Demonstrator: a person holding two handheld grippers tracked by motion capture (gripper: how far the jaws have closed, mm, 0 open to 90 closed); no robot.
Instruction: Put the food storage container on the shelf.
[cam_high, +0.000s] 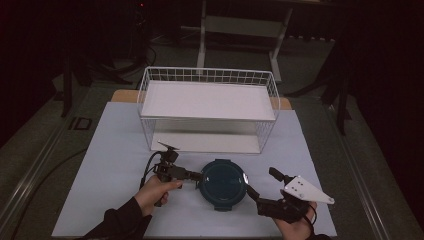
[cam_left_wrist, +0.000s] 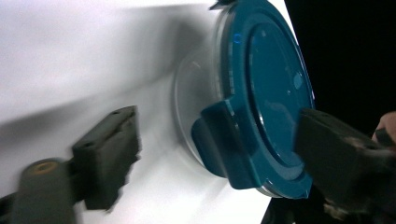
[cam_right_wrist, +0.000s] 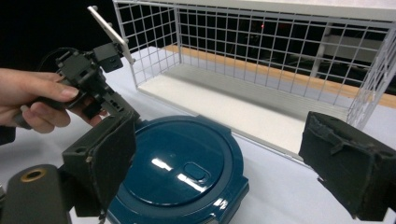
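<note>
White table (cam_high: 115, 150) in a dark room | one round blue-lidded box (cam_high: 222, 184) sits in front of one wire rack (cam_high: 207, 107), between two grippers | left gripper (cam_high: 196, 175) at its side clip, jaws apart, maybe to grab it | right gripper (cam_high: 254, 194) jaws wide apart, waiting
</note>
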